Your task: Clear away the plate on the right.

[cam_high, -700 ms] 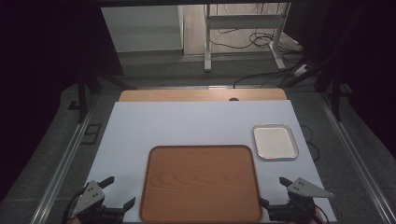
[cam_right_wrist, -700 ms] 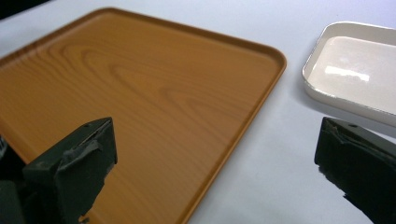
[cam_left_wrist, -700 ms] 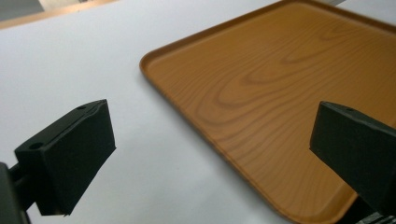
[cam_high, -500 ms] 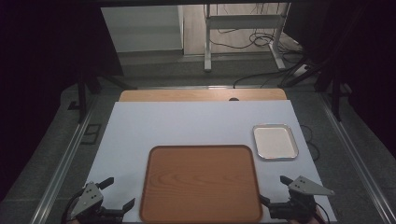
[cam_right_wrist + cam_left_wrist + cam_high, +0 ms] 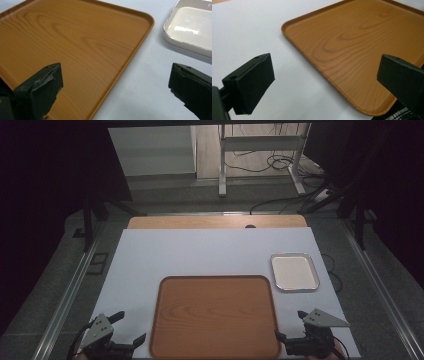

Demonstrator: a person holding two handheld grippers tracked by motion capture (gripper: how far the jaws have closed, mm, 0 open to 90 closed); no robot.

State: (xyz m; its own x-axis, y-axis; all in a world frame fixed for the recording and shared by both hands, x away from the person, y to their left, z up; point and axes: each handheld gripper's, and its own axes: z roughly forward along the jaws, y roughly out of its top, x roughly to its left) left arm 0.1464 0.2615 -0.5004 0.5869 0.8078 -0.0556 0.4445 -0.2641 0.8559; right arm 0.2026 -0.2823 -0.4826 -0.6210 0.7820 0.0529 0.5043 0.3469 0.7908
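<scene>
Seen from the high view, a wooden tray [image 5: 215, 317] lies at the near middle of a white table sheet [image 5: 200, 252], flanked by the left gripper [image 5: 127, 332] at its near left corner and the right gripper [image 5: 290, 327] at its near right corner. Both grippers are held with jaws spread, and nothing is pinched. A small white dish [image 5: 294, 271] with a metal rim is set just beside the tray's far right corner, apart from it. Both containers are seen empty.

In the left gripper view, the left gripper [image 5: 324, 82] is shown wide open above the tray's [image 5: 352, 42] near left rim, one jaw over the sheet [image 5: 249, 30] and one over the wood.

In the right gripper view, the right gripper [image 5: 115, 87] is likewise spread across the tray's [image 5: 67, 42] right rim, with the dish [image 5: 192, 27] lying far right.

A risk is judged here: if the low rim is gripped unevenly, or by one gripper ahead of the other, the tray could be skewed or slid along the smooth sheet and knocked into the dish. A shallow bite on the thin lip could also let it slip.
</scene>
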